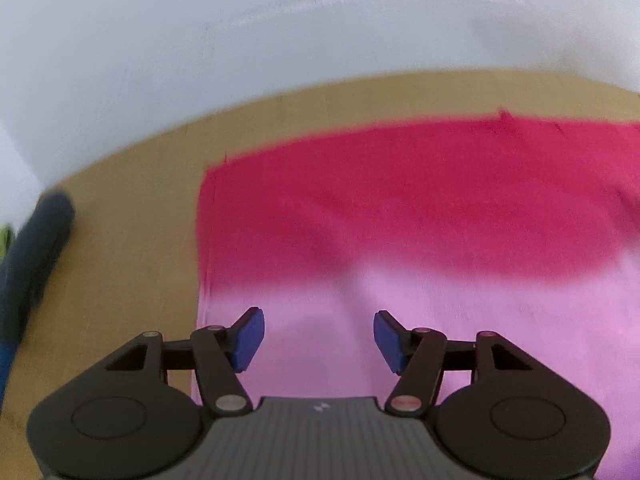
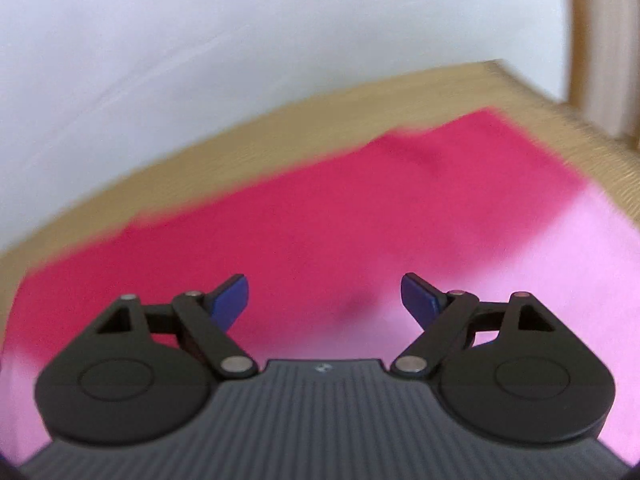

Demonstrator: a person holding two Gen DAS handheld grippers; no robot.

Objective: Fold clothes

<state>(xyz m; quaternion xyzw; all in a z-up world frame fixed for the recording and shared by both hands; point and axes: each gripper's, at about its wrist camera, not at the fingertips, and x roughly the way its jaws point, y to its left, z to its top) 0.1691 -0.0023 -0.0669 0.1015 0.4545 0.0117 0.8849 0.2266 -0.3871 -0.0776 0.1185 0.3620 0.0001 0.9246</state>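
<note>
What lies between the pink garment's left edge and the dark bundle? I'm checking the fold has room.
Only bare wooden table separates the pink garment from the dark bundle, as the left wrist view shows.

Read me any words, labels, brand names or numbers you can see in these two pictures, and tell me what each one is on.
No readable words or numbers anywhere.
Left gripper: a small pale mark on its grey ribbed body, a logo shape, not letters.
Right gripper: the same kind of small mark, too blurred to read.
Pink garment: no print or tag visible.
Wooden table: no markings.
</note>
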